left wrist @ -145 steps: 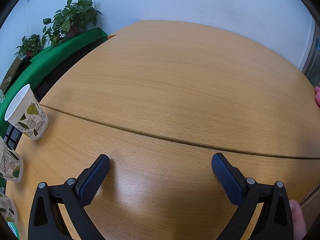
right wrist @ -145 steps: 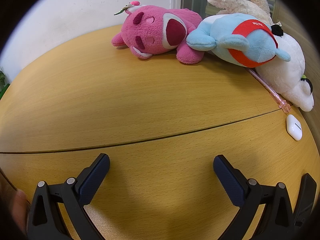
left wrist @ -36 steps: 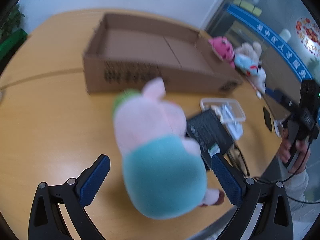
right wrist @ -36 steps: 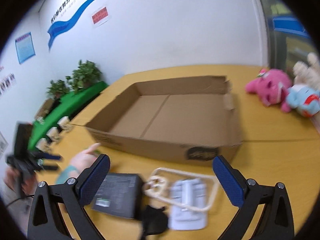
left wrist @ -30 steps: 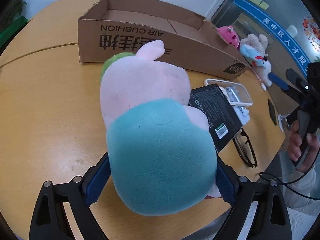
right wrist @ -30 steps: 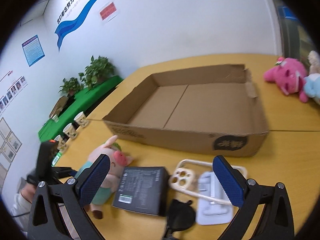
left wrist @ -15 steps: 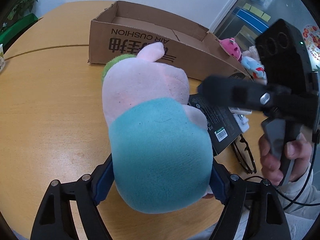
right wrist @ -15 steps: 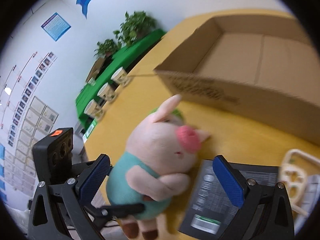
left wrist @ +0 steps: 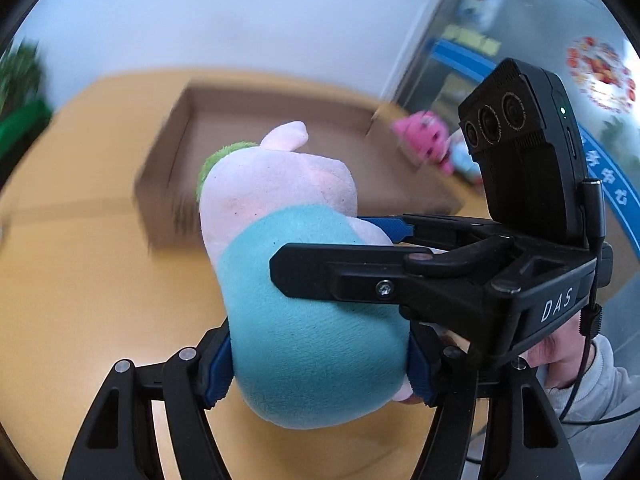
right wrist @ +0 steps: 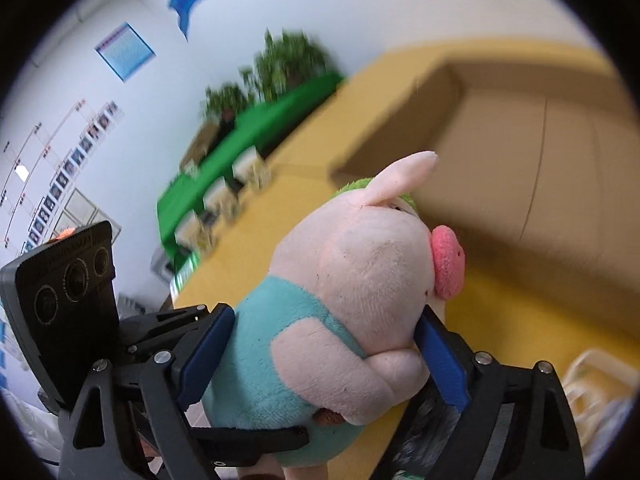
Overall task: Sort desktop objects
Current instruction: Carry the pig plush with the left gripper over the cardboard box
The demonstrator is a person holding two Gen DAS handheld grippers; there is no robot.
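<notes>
A pink plush pig in a teal outfit fills both views and is lifted off the wooden table. My left gripper is shut on its teal lower body. My right gripper is shut on its upper body, just below the head; it shows from the side in the left wrist view. The left gripper's fingers show at the left of the right wrist view. An open cardboard box lies behind the pig, also in the right wrist view.
Pink and blue plush toys lie at the far right of the table. Paper cups stand beside a green-covered bench with plants. A white phone case lies at the right. The person's hand holds the right gripper.
The right gripper has closed onto the pig's upper body. Both grippers have lifted the pig off the table toward the box; the background is blurred by motion.
</notes>
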